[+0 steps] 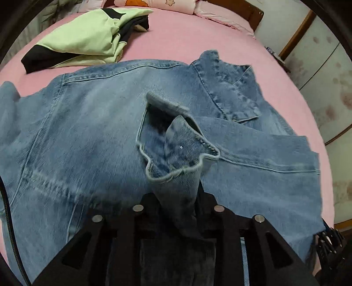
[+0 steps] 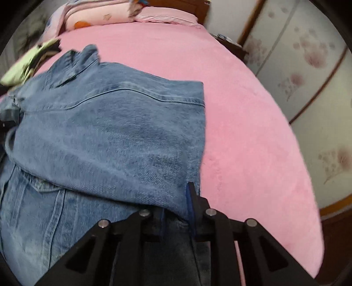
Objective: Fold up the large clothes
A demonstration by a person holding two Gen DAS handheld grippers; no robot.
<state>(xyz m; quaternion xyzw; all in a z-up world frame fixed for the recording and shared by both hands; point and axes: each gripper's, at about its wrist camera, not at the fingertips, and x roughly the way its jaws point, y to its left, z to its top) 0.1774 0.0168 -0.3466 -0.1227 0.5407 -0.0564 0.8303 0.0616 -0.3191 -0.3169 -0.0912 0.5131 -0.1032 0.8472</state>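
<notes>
A blue denim jacket (image 1: 88,123) lies spread across the pink bed; it also shows in the right wrist view (image 2: 110,132). My left gripper (image 1: 179,209) is shut on the cuff of a sleeve (image 1: 176,158), which stands up in front of the camera over the jacket's middle. My right gripper (image 2: 177,211) is shut on the edge of a folded denim panel at the jacket's right side; one blue-edged fingertip (image 2: 191,193) shows above the cloth. The collar (image 2: 85,57) points to the far side.
A folded green and black garment (image 1: 88,37) lies at the bed's far left. Pillows (image 1: 154,5) lie at the headboard. The pink sheet (image 2: 242,132) stretches right of the jacket. A floral wardrobe (image 2: 308,66) stands beyond the bed's right edge.
</notes>
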